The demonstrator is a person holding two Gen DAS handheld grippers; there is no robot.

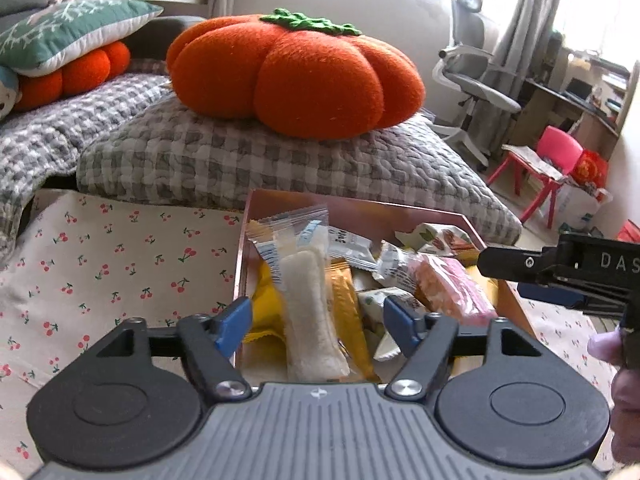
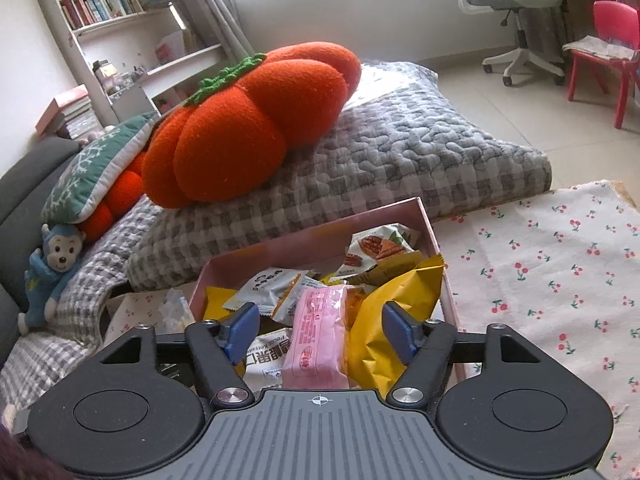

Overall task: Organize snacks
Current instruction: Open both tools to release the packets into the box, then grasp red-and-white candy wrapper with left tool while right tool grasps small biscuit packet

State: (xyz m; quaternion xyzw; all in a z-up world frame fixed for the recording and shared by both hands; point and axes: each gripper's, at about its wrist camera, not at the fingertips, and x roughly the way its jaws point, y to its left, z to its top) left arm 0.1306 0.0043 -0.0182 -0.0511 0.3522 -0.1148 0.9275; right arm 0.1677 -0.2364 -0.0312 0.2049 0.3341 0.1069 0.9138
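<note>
A pink box (image 1: 360, 206) on a cherry-print cloth holds several wrapped snacks. In the left wrist view my left gripper (image 1: 318, 322) hangs open over the box's near end. A long white rice-cracker packet (image 1: 306, 304) lies between its blue pads without touching either. One black finger (image 1: 512, 264) of the other gripper reaches in from the right above a pink packet (image 1: 452, 292). In the right wrist view my right gripper (image 2: 320, 334) is open over the same box (image 2: 312, 230). The pink packet (image 2: 320, 332) lies between its pads, apart from them, beside a yellow packet (image 2: 384, 316).
Behind the box lies a grey checked quilt (image 1: 280, 160) with a big orange pumpkin cushion (image 1: 296, 68) on it. The cherry-print cloth (image 2: 552, 264) spreads on both sides of the box. A red child's chair (image 2: 608, 52) and an office chair (image 2: 516, 4) stand on the floor beyond.
</note>
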